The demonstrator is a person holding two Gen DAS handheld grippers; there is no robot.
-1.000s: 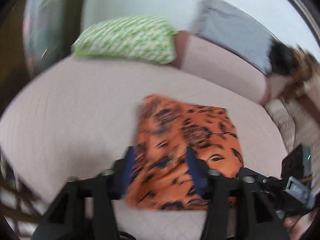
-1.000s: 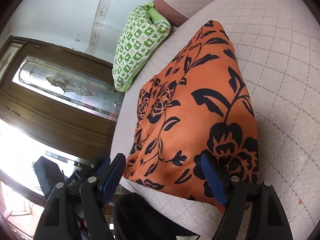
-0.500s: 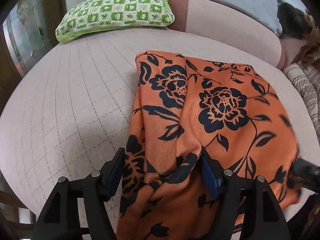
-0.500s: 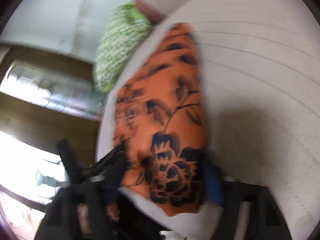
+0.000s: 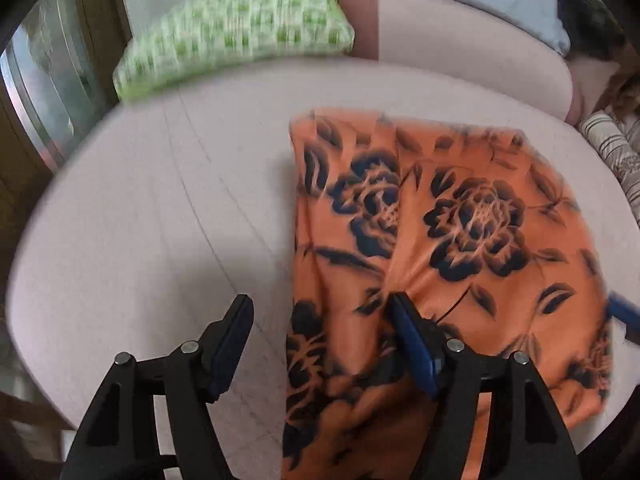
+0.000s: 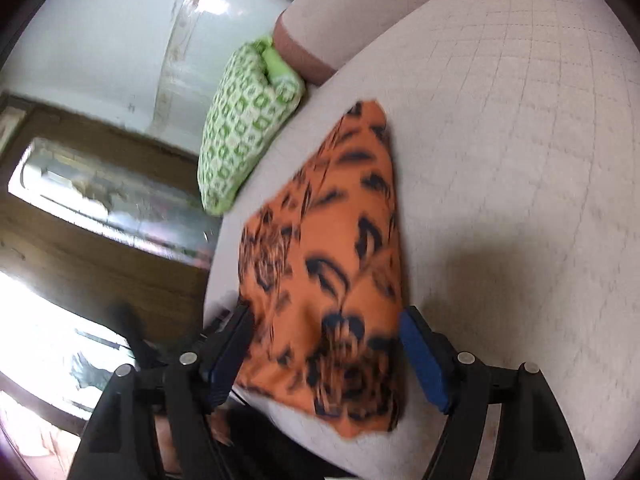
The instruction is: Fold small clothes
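An orange flowered cloth (image 5: 440,264) lies on the pale sofa seat (image 5: 160,220), already doubled into a rough rectangle, further folds seemingly remaining; its long axis runs toward the sofa back, near a green pillow (image 5: 240,28). Left gripper (image 5: 320,320) and right gripper (image 6: 324,336) hover, jaws spread, gripping nothing.
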